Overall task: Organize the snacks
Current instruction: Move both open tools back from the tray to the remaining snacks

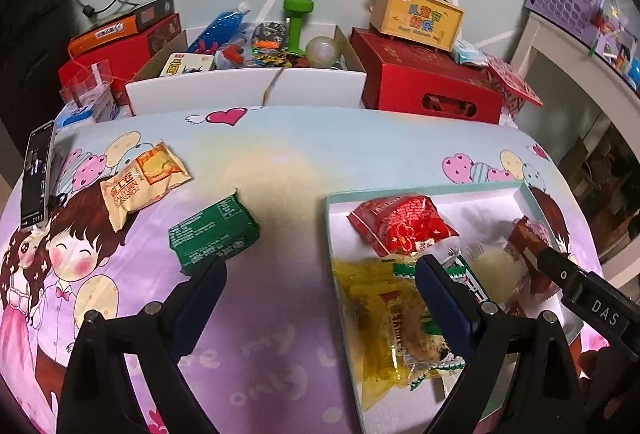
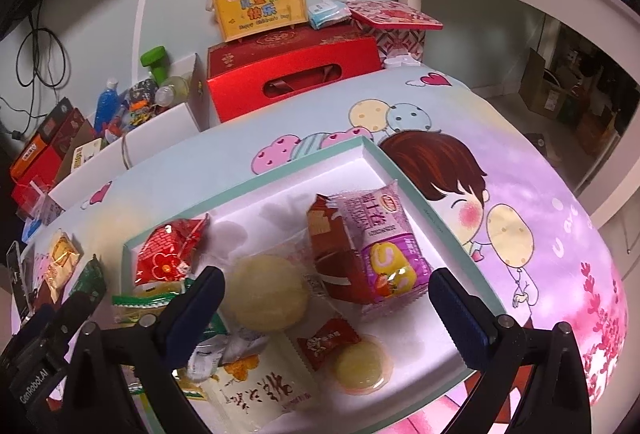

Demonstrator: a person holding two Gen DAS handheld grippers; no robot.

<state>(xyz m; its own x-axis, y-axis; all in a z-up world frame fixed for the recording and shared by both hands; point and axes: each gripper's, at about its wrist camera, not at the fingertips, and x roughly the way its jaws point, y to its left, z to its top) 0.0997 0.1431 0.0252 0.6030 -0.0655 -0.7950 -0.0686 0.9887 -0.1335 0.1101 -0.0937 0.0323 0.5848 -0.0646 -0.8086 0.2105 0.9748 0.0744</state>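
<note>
Done: red point(image 1: 402, 224), yellow point(image 1: 384, 318), purple point(image 2: 384, 254) foil snack packets inside teal-rimmed white tray point(image 1: 330, 230).
Left: green foil packet point(image 1: 214, 232) just ahead of left claw point(image 1: 320, 288); orange-cream packet point(image 1: 140, 180) farther ahead-left.
Claws: left, right point(image 2: 326, 294) both apart, empty.

Two black claws point(image 1: 320, 274) point(image 2: 326, 290) with blue finger pads point(image 1: 440, 286) (silver screws, white "DAS" and "GenRobot.AI" lettering)

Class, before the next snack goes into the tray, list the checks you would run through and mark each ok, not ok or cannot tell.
1. Left gripper open, holding nothing: ok.
2. Right gripper open, holding nothing: ok.
3. Green packet on the cloth outside the tray, nothing lying on it: ok.
4. Orange packet also outside the tray, unobstructed: ok.
5. Bare floor left in the tray for more: ok, near its far edge.
6. Phone clear of the path: cannot tell.
</note>
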